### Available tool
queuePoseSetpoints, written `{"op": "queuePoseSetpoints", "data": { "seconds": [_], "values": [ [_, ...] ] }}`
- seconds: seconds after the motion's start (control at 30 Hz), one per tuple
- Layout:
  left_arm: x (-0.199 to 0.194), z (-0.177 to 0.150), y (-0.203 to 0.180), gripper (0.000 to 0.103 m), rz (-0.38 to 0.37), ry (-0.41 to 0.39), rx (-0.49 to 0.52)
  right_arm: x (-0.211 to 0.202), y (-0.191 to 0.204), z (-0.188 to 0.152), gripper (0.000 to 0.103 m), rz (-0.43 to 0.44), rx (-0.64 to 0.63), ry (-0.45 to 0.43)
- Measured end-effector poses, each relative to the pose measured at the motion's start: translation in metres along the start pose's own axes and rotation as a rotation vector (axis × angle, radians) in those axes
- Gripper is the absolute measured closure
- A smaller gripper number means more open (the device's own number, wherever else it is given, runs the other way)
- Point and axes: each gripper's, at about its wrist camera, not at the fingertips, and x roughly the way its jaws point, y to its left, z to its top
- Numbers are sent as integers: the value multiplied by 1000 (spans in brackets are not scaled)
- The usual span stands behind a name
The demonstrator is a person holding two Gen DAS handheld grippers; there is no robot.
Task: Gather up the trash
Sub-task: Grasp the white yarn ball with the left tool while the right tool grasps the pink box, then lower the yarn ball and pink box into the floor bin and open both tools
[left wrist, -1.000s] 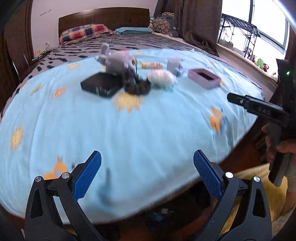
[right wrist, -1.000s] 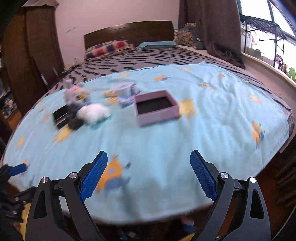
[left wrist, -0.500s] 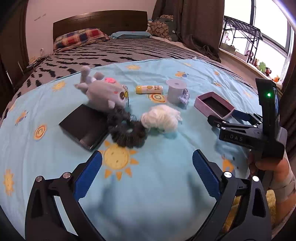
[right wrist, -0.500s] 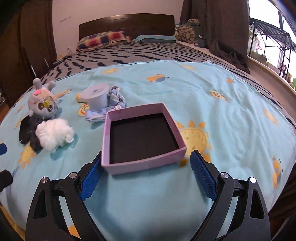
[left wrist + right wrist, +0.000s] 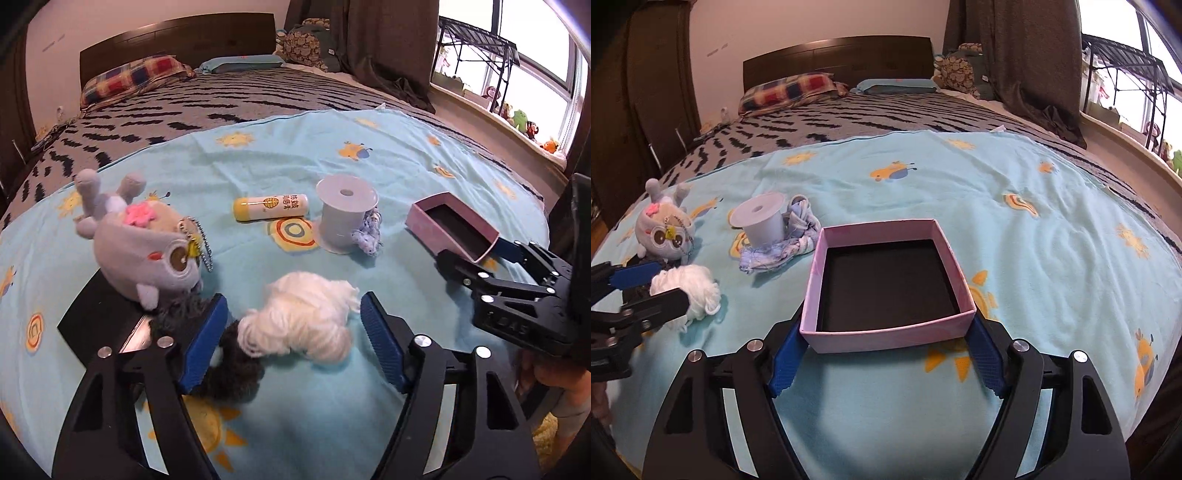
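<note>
A fluffy white yarn ball [image 5: 303, 325] lies on the light-blue bedspread [image 5: 332, 406] between the pads of my left gripper [image 5: 293, 325]. Its jaws are closing and the pads stand just off the yarn, the left pad brushing a black scrunchie [image 5: 229, 373]. The open pink box [image 5: 879, 338] with a black inside sits near the bed's front edge. My right gripper [image 5: 886, 354] straddles its near end; its jaws are closing, pads right at the two side walls. The right wrist view also shows the yarn ball [image 5: 698, 288] at the left.
A grey plush toy [image 5: 144, 243] rests on a flat black box [image 5: 96, 317]. Behind lie a yellow tube [image 5: 271, 206], a white spool [image 5: 345, 214] and a blue cloth scrap [image 5: 783, 251]. Pillows [image 5: 790, 90] and the headboard are at the far end, a window ledge at the right.
Both grippers came forward over the bed. The left one now brackets the white yarn ball, the right one brackets the pink box, and both pairs of jaws have narrowed.
</note>
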Motion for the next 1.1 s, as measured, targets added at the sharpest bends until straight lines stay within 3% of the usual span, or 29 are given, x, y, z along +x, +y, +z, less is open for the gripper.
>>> {"op": "queuePoseSetpoints", "data": {
  "seconds": [0.13, 0.23, 0.67, 0.9, 1.1],
  "values": [
    [12, -1, -3, 53, -17, 19, 19, 3, -5, 0, 25, 7, 17, 7],
    [10, -5, -6, 57, -15, 10, 31, 1, -2, -1, 25, 0, 7, 4],
    [-77, -27, -8, 58, 5, -88, 23, -61, 4, -13, 25, 30, -4, -45],
    [-119, -67, -11, 58, -20, -116, -8, -112, 23, -29, 25, 65, -46, -75],
    [-137, -120, -14, 58, -36, -120, -27, -150, 44, -56, 25, 107, -104, -78]
  ]
}}
